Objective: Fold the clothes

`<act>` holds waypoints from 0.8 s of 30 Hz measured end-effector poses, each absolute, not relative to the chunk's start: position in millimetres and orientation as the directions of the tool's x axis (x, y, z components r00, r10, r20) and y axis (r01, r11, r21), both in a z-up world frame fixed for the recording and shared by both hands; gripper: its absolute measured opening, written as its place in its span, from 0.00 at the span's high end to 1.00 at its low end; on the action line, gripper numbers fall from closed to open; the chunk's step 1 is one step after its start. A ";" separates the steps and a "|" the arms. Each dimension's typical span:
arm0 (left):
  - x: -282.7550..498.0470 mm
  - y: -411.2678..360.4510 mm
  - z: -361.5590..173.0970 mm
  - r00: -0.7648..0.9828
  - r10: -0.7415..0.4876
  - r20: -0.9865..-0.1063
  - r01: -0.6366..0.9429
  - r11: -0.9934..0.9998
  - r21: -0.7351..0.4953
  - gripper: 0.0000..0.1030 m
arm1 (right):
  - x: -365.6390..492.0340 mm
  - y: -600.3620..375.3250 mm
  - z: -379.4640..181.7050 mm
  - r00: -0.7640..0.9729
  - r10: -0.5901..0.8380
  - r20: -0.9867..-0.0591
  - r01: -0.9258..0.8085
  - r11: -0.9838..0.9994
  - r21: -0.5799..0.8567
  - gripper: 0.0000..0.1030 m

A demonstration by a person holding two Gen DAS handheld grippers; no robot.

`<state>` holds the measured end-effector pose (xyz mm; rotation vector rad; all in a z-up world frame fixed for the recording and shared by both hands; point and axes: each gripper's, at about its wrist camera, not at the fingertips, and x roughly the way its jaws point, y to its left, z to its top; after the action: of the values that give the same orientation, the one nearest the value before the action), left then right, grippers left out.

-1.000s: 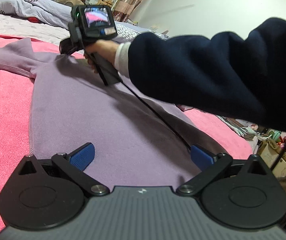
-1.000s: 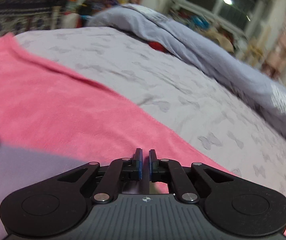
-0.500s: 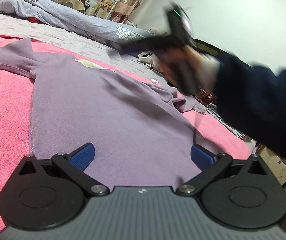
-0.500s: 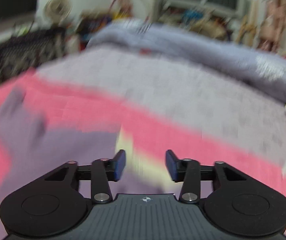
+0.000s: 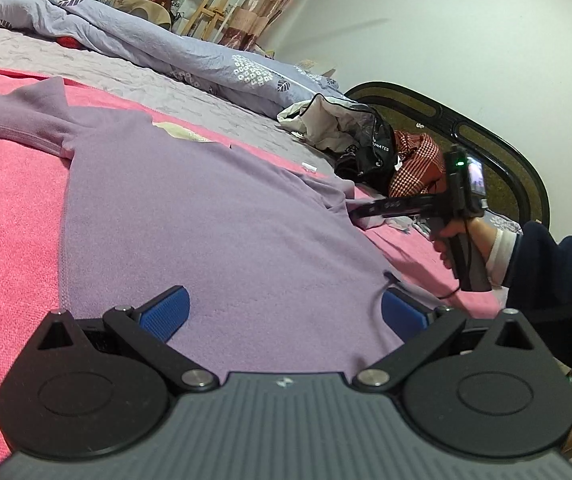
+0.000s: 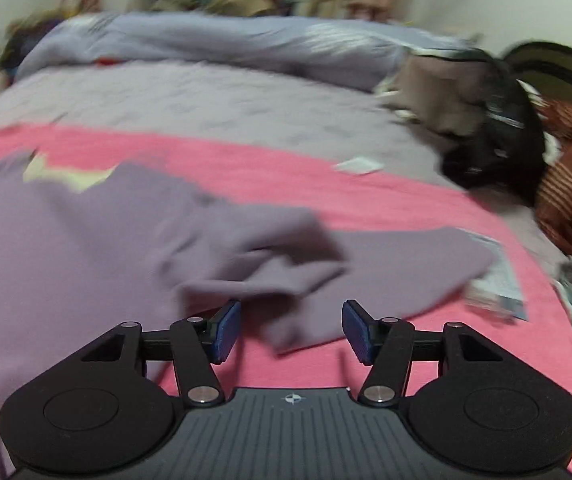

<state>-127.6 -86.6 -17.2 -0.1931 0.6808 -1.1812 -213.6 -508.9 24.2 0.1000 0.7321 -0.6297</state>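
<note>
A purple long-sleeved top [image 5: 205, 216] lies spread flat on a pink blanket [image 5: 9, 208] on the bed. My left gripper [image 5: 281, 312] is open and empty, low over the top's hem. My right gripper [image 6: 292, 330] is open and empty, just short of the crumpled right sleeve [image 6: 294, 268], which lies bunched on the pink blanket [image 6: 366, 192]. The right gripper also shows in the left wrist view [image 5: 360, 213], with its fingers at the sleeve's edge. The right wrist view is blurred.
A grey-lilac duvet [image 5: 145, 44] is heaped along the far side of the bed. A pile of black, white and red-checked clothes [image 5: 370, 148] sits by the dark headboard [image 5: 486, 136]. A small white tag [image 6: 358, 166] lies on the pink blanket.
My right gripper has opened and swung from the collar area across to the right sleeve near the headboard. My left gripper has stayed open in the same place over the hem.
</note>
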 end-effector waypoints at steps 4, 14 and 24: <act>-127.3 -86.3 -16.4 0.209 -0.898 -0.388 0.785 0.391 -0.480 0.01 | -245.4 -534.3 17.5 0.519 -0.595 -0.613 0.714 0.697 -0.072 0.44; -128.8 -88.7 -16.5 0.220 -0.892 -0.394 0.790 0.400 -0.465 0.01 | -268.9 -645.2 -16.4 0.500 -0.639 -0.585 0.855 0.470 0.217 0.43; -128.7 -89.8 -17.3 0.224 -0.892 -0.393 0.792 0.401 -0.460 0.01 | -222.8 -692.1 -12.4 0.441 -0.650 -0.619 0.883 0.439 0.168 0.94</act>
<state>-128.7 -89.8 -17.3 -0.1751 0.6680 -1.1701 -222.8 -692.1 -12.4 0.5172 0.5131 -1.0054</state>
